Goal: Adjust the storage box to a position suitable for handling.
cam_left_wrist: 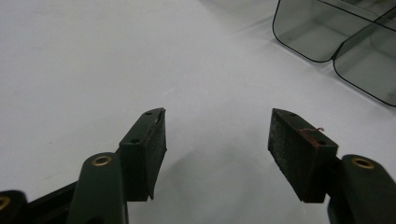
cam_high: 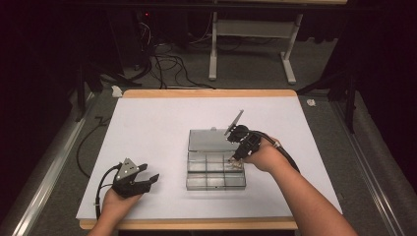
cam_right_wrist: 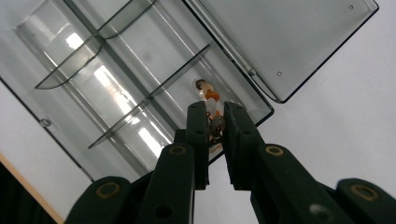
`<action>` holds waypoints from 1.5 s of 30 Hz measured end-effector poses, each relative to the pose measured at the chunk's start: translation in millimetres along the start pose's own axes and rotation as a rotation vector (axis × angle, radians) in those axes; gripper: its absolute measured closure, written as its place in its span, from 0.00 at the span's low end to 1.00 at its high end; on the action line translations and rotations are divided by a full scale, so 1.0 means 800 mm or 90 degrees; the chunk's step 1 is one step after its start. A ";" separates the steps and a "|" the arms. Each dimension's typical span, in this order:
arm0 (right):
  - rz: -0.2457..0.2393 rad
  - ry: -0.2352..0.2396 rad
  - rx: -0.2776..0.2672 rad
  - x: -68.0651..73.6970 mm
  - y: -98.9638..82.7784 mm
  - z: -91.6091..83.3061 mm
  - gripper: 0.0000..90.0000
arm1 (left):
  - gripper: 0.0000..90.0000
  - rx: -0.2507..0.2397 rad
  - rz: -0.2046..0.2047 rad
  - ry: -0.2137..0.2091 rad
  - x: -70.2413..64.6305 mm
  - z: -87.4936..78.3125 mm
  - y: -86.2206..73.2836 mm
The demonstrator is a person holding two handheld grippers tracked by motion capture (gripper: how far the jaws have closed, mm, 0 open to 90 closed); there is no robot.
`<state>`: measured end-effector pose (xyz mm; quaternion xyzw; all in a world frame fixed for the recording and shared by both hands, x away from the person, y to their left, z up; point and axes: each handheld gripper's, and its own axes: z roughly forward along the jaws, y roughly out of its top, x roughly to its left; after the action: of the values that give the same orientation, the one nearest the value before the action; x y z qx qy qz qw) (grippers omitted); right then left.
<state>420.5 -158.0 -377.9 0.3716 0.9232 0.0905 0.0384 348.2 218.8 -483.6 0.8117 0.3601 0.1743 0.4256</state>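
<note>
A clear plastic compartment box (cam_high: 215,178) lies in the middle of the white table with its lid (cam_high: 207,140) folded flat behind it. My right gripper (cam_high: 236,159) points down into the box's back right compartment. In the right gripper view the gripper (cam_right_wrist: 215,114) is shut on a small orange, white and brown object (cam_right_wrist: 210,95), just above that compartment's floor beside the lid hinge. The box dividers (cam_right_wrist: 116,84) and the lid (cam_right_wrist: 280,42) spread out behind it. My left gripper (cam_high: 147,178) rests open on the table at the front left, with nothing between the jaws (cam_left_wrist: 217,135).
The box's rounded corners (cam_left_wrist: 310,32) show at the top right of the left gripper view. The table's wooden edge (cam_high: 196,224) runs along the front. On the floor beyond the table are cables and a white table frame (cam_high: 214,49).
</note>
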 end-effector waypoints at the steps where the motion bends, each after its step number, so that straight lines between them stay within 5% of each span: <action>1: -0.005 0.000 -0.002 -0.002 0.000 0.003 0.91 | 0.42 0.002 0.000 -0.001 0.000 0.000 0.000; 7: 0.018 0.002 -0.002 -0.005 0.003 0.018 0.91 | 0.42 0.002 0.000 -0.002 0.000 0.001 0.000; 15: 0.003 0.003 -0.018 -0.003 0.010 0.030 0.91 | 0.42 0.002 -0.001 -0.003 0.000 0.001 0.000; 23: 0.003 0.012 0.000 -0.002 0.006 0.048 0.91 | 0.42 0.002 -0.001 -0.004 0.000 0.001 0.000; 24: 0.024 0.015 0.007 0.001 0.005 0.050 0.91 | 0.42 0.002 -0.002 -0.004 0.000 0.001 0.000; 30: 0.007 0.020 0.013 0.001 0.002 0.063 0.89 | 0.42 0.006 -0.001 -0.004 0.000 0.000 0.000; 36: 0.033 0.025 0.002 0.004 0.002 0.055 0.81 | 0.42 0.004 -0.002 -0.004 0.000 0.001 0.000; 42: 0.017 0.019 -0.017 0.003 0.002 0.034 0.80 | 0.42 0.004 -0.001 -0.003 0.000 0.001 0.000; 44: 0.044 0.021 -0.011 0.006 0.001 0.024 0.80 | 0.42 0.004 -0.001 -0.003 0.000 0.001 0.000; 45: 0.024 0.017 -0.022 0.003 -0.001 0.022 0.79 | 0.42 0.004 -0.001 -0.003 0.000 0.001 0.000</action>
<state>420.6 -154.2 -395.4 0.3872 0.9147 0.1119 0.0306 348.6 218.0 -483.8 0.8131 0.3603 0.1711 0.4240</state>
